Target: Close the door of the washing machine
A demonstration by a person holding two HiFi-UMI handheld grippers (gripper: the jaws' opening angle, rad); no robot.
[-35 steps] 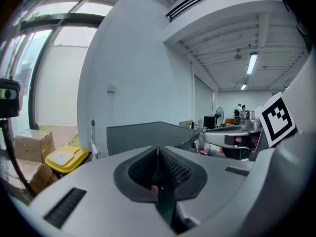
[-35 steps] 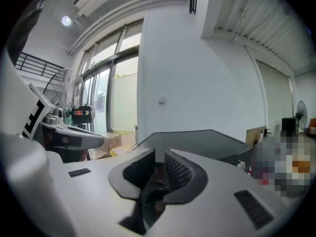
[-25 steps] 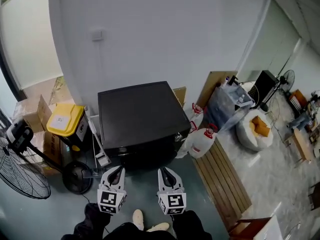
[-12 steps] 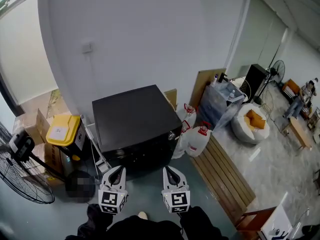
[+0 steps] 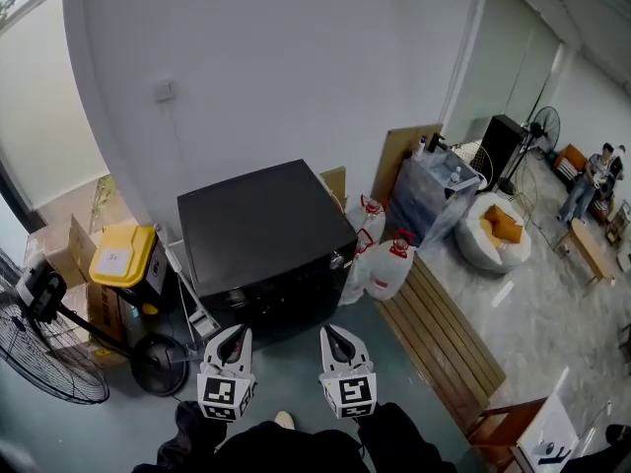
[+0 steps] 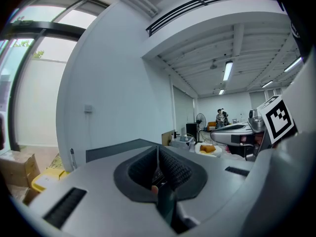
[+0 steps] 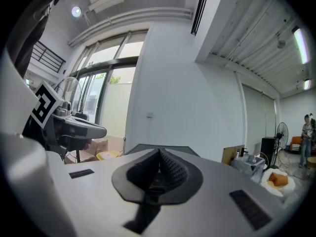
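The washing machine [image 5: 261, 235] is a black box against the white wall. I see its flat top and its dark front face [image 5: 281, 308]; whether the door stands ajar I cannot tell. My left gripper [image 5: 233, 346] and right gripper [image 5: 335, 343] hover side by side just in front of it, pointing at it. Both are shut with nothing between the pads. In the left gripper view the left gripper [image 6: 158, 149] is shut in front of the machine's top [image 6: 111, 151]. The right gripper view shows the right gripper [image 7: 159, 154] shut likewise, the top [image 7: 140, 147] beyond.
A yellow-lidded bin [image 5: 123, 254], cardboard boxes [image 5: 59, 249] and a floor fan [image 5: 44, 358] stand left of the machine. White jugs with red caps [image 5: 385, 269] and a slatted wooden pallet [image 5: 439, 338] lie at its right. A person [image 5: 592, 180] sits far right.
Both grippers have risen a little in front of the machine. The head view has swung, showing more of the room at the right and less of the feet.
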